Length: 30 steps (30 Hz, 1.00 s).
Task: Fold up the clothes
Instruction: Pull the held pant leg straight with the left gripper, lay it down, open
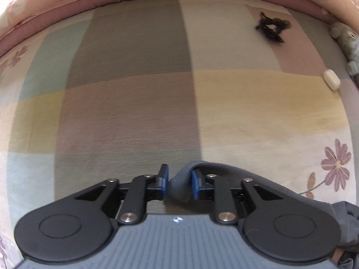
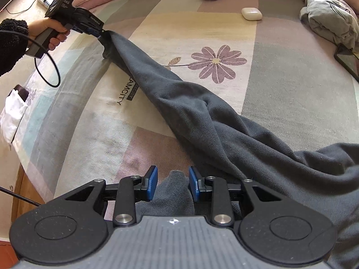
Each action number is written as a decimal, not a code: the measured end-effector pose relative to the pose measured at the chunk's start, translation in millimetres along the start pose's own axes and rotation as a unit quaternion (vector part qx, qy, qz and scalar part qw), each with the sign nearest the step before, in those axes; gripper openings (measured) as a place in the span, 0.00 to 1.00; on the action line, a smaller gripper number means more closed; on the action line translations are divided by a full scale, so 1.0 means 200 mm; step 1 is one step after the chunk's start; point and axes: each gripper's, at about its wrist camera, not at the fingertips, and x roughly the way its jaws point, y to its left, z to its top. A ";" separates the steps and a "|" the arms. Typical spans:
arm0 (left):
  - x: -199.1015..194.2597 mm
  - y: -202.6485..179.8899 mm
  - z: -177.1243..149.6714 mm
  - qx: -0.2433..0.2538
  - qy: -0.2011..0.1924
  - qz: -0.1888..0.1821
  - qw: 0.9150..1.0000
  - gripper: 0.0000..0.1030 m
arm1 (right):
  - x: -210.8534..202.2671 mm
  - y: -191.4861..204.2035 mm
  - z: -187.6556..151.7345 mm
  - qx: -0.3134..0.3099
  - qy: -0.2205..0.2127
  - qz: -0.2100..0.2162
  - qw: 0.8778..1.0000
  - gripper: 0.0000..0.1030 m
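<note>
Dark grey garment stretched across patchwork bedspread; left gripper jaws apart around cuff; right gripper jaws apart around fold, not pressing.

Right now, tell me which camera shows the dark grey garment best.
The right wrist view: the dark grey garment runs stretched across the patchwork bedcover, from the left tool down to the right tool. The left wrist view shows only a cuff-like end between the left tool's pads and a bunched edge at lower right.

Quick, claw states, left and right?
Left claw: open, dark grey garment end draped between its pads.
Right claw: around a garment bunch; grip cannot be told.
</note>
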 end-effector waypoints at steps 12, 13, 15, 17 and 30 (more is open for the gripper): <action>0.01 0.18 -0.13 -0.151 0.017 -0.072 0.986 0.25 | 0.00 0.03 0.03 -0.002 -0.008 0.009 1.000 0.36; 0.04 0.18 -0.17 -0.173 0.022 -0.090 0.981 0.25 | 0.00 0.03 0.03 0.000 -0.009 0.010 1.000 0.37; 0.10 0.19 -0.25 -0.218 0.032 -0.124 0.967 0.25 | 0.00 0.03 0.03 0.000 -0.011 0.012 1.000 0.38; 0.16 0.19 -0.31 -0.245 0.040 -0.129 0.960 0.24 | 0.01 0.03 0.03 0.001 -0.012 0.012 1.000 0.40; 0.21 0.10 -0.39 -0.265 -0.016 -0.107 0.958 0.01 | 0.06 0.00 0.02 0.010 -0.008 0.019 1.000 0.40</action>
